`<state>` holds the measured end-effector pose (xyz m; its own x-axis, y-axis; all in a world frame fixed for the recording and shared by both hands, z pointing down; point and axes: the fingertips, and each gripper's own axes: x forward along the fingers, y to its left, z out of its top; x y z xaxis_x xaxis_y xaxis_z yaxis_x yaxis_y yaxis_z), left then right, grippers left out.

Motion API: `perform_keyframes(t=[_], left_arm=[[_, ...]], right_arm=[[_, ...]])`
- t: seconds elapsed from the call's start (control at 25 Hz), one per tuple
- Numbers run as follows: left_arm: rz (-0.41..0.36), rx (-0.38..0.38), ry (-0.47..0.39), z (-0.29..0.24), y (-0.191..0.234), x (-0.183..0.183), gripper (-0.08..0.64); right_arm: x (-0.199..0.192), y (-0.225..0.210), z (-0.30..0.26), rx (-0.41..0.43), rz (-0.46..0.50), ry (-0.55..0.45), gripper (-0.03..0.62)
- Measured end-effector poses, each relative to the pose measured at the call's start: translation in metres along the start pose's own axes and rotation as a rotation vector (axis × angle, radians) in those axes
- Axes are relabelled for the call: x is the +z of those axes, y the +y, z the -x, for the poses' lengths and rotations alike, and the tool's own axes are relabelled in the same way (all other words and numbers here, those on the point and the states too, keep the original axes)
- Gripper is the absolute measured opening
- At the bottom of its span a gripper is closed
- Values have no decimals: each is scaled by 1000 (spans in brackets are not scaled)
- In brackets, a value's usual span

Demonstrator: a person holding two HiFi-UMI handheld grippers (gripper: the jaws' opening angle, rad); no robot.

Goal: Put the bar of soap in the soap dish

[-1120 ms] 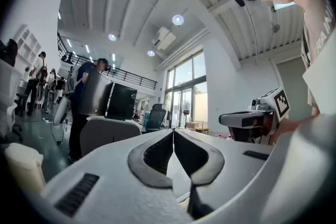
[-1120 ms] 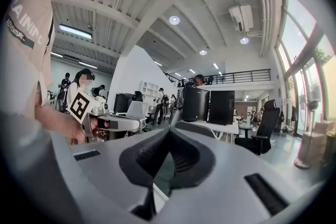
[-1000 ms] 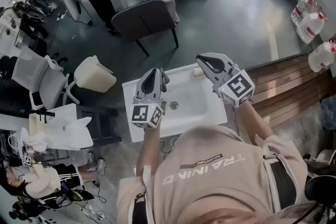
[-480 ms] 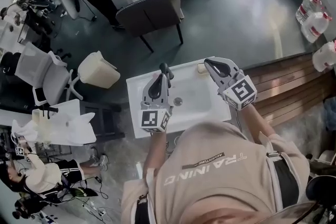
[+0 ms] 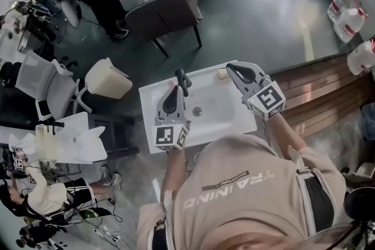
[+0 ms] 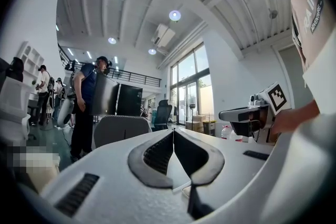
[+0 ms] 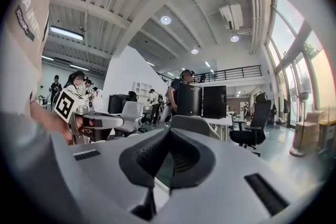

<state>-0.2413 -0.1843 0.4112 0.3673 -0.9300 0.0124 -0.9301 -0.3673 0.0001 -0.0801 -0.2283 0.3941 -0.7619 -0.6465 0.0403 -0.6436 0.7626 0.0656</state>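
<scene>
Soap bar (image 5: 222, 74): pale block, prob. the soap, lies on sink (image 5: 151, 120) rim at basin's upper right, just beside right tool (image 5: 230, 68). Left tool (image 5: 174, 91) and right tool both pressed together, empty. Dish not made out. Task unstarted; grasp + placing left.

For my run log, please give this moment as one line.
left gripper: shut, empty | right gripper: shut, empty | soap: on sink rim

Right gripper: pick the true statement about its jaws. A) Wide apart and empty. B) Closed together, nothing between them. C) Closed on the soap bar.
B: the right gripper view shows the right gripper with its jaws meeting and nothing between them.
</scene>
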Motion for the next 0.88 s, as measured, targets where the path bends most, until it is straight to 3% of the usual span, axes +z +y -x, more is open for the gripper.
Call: perform_keyframes(t=[0.4, 0.88], left_arm=[[60, -17, 18, 5, -6, -11, 11], [41, -58, 45, -3, -26, -21, 11]], right_arm=[[-19, 6, 11, 9, -26, 48, 12], [-38, 4, 21, 24, -18, 109, 12]])
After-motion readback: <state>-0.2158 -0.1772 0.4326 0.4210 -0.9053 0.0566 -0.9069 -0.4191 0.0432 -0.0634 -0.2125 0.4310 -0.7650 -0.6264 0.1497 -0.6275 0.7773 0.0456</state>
